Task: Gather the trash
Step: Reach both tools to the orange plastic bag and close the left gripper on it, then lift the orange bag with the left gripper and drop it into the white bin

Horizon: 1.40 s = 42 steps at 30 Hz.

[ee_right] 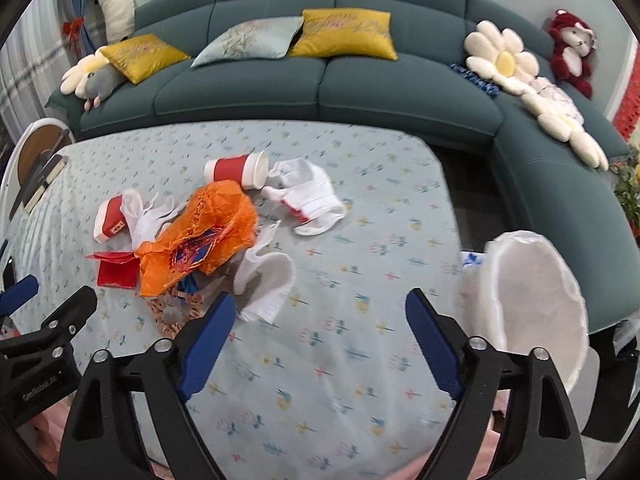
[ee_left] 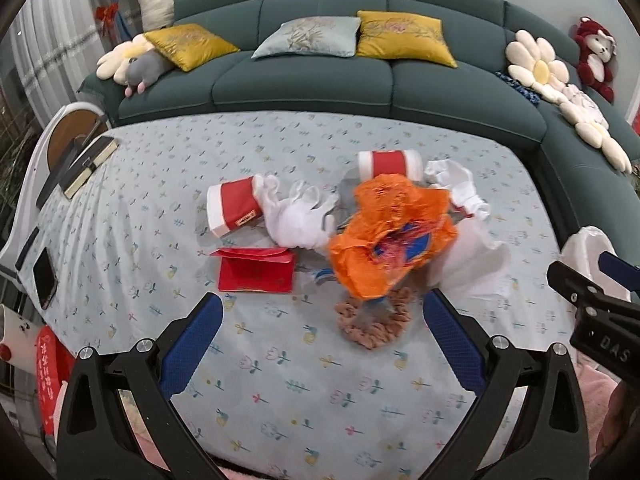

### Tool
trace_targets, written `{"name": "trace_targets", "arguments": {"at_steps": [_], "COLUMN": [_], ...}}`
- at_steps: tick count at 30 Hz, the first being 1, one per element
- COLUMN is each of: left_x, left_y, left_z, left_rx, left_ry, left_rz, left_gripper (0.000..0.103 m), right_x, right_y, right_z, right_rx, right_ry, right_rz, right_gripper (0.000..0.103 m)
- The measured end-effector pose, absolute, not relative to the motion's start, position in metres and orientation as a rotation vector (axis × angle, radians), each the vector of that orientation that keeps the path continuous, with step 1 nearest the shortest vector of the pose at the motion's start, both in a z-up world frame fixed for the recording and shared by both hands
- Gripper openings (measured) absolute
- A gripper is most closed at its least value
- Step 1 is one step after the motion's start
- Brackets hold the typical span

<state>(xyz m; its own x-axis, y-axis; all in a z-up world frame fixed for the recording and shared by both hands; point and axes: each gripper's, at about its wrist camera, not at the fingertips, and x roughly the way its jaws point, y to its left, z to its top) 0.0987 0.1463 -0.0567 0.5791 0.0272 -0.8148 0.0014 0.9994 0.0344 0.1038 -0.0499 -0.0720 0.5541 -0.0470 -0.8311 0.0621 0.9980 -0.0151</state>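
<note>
A crumpled orange plastic bag (ee_left: 390, 232) (ee_right: 200, 228) lies mid-table among litter: two red-and-white paper cups (ee_left: 234, 210) (ee_left: 390, 164), a red envelope (ee_left: 256, 270), white gloves (ee_left: 296, 216), white socks (ee_right: 316, 196) (ee_right: 266, 284) and a pink scrunchie (ee_left: 376, 320). My left gripper (ee_left: 322, 316) is open and empty, just short of the scrunchie and orange bag. My right gripper (ee_right: 318, 316) is open and empty over bare tablecloth, right of the pile. A white-lined trash bin (ee_right: 536, 300) stands off the table's right edge.
The table carries a flowered light-blue cloth (ee_left: 280, 380). A book (ee_left: 90, 166) and a phone (ee_left: 44, 276) lie at its left edge. A teal sofa (ee_left: 320, 72) with cushions and plush toys runs behind and along the right.
</note>
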Motion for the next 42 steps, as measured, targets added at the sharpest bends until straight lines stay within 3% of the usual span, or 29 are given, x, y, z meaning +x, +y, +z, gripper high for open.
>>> {"name": "trace_targets", "arguments": {"at_steps": [12, 17, 21, 22, 25, 31, 34, 36, 42], "left_x": [0.147, 0.170, 0.184, 0.187, 0.191, 0.192, 0.189, 0.184, 0.170], "left_y": [0.148, 0.141, 0.142, 0.143, 0.146, 0.144, 0.141, 0.139, 0.119], "left_z": [-0.098, -0.121, -0.139, -0.142, -0.149, -0.147, -0.137, -0.127, -0.093], "left_rx": [-0.022, -0.032, -0.043, -0.053, -0.089, -0.085, -0.079, -0.081, -0.063], "left_ry": [1.042, 1.074, 1.108, 1.117, 1.142, 1.140, 1.122, 1.110, 1.044], "left_rz": [-0.040, -0.056, -0.069, -0.072, -0.091, -0.115, -0.125, -0.134, -0.161], "left_gripper": [0.096, 0.095, 0.084, 0.082, 0.059, 0.025, 0.020, 0.010, 0.009], "right_x": [0.151, 0.158, 0.161, 0.161, 0.162, 0.163, 0.160, 0.158, 0.145], "right_y": [-0.038, -0.037, -0.036, -0.036, -0.034, -0.032, -0.033, -0.035, -0.050], "right_z": [-0.131, -0.146, -0.154, -0.155, -0.156, -0.153, -0.145, -0.137, -0.099], "right_rx": [0.036, 0.065, 0.079, 0.080, 0.080, 0.073, 0.066, 0.067, 0.086], "right_ry": [1.114, 1.152, 1.165, 1.168, 1.168, 1.161, 1.143, 1.126, 1.045], "right_rz": [-0.031, 0.000, 0.014, 0.016, 0.022, 0.029, 0.028, 0.027, 0.009], "right_gripper": [0.043, 0.016, 0.005, 0.004, 0.003, 0.003, 0.002, 0.002, 0.002]}}
